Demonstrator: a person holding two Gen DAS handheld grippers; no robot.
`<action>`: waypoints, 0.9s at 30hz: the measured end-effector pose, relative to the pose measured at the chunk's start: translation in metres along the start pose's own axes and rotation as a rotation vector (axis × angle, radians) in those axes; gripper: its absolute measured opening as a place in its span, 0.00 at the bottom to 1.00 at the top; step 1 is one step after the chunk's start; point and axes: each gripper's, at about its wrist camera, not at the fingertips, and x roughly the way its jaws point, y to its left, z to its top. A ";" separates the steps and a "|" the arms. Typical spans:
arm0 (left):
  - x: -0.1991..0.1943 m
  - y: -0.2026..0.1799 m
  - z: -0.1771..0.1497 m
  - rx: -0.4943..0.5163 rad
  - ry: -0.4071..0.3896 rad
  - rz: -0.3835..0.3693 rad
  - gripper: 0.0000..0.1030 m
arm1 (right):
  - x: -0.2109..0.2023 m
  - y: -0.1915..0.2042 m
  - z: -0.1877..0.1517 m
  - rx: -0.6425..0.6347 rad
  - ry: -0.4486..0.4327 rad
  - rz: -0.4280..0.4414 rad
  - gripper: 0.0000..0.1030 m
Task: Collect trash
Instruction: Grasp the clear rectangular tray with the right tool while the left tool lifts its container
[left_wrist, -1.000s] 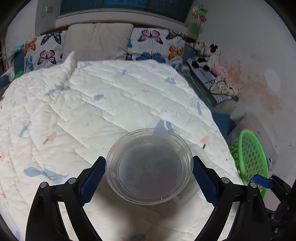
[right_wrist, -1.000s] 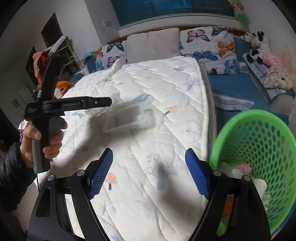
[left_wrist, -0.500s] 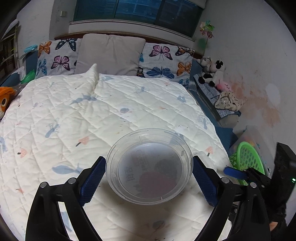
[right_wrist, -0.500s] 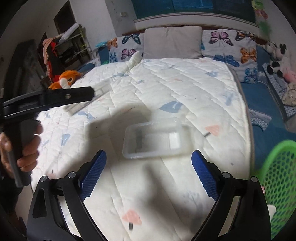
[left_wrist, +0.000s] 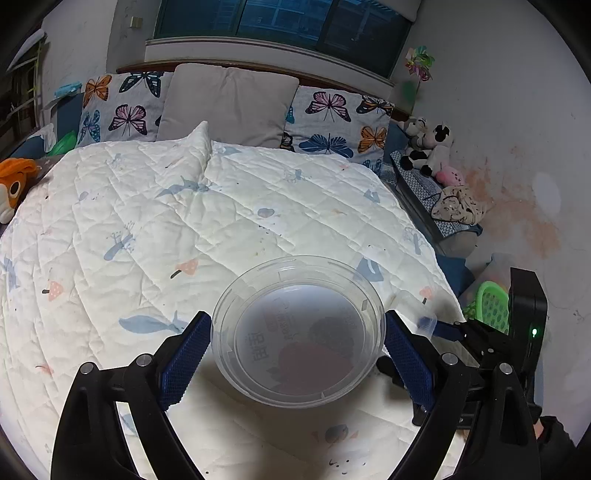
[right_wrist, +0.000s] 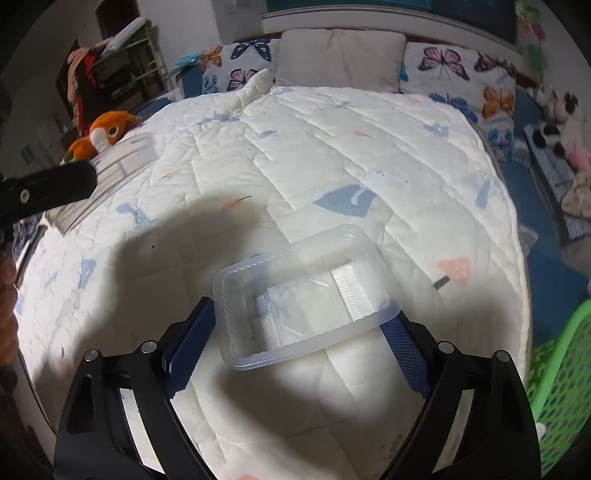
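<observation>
My left gripper (left_wrist: 297, 354) is shut on a round clear plastic bowl (left_wrist: 299, 332), with a blue pad pressed on each side, and holds it above the white quilt (left_wrist: 184, 206). In the right wrist view that bowl (right_wrist: 110, 166) shows at the far left, beside a black finger (right_wrist: 48, 188). A clear rectangular plastic tray (right_wrist: 306, 291) lies on the quilt. My right gripper (right_wrist: 295, 343) straddles the tray's near end. Its jaws are closing with the tray between them, and the pads do not visibly squeeze it.
A green mesh basket (right_wrist: 554, 369) stands off the bed's right edge, also visible as the basket (left_wrist: 491, 306) in the left wrist view. Butterfly pillows (left_wrist: 332, 122) and a grey pillow (left_wrist: 229, 103) line the headboard. An orange plush toy (right_wrist: 107, 133) sits left, soft toys (left_wrist: 432, 147) right.
My right gripper swung left from the green basket and dropped over the clear tray, which now sits between its jaws. My left gripper kept the bowl and drew back from the basket side.
</observation>
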 end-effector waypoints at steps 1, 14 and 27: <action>-0.001 0.000 -0.001 0.001 0.000 0.000 0.86 | -0.002 0.000 -0.001 0.005 -0.001 0.000 0.86; -0.027 -0.029 -0.016 0.035 -0.023 -0.037 0.86 | -0.063 -0.004 -0.032 0.056 -0.071 -0.002 0.85; -0.052 -0.089 -0.036 0.110 -0.039 -0.080 0.86 | -0.132 -0.020 -0.072 0.101 -0.152 -0.034 0.85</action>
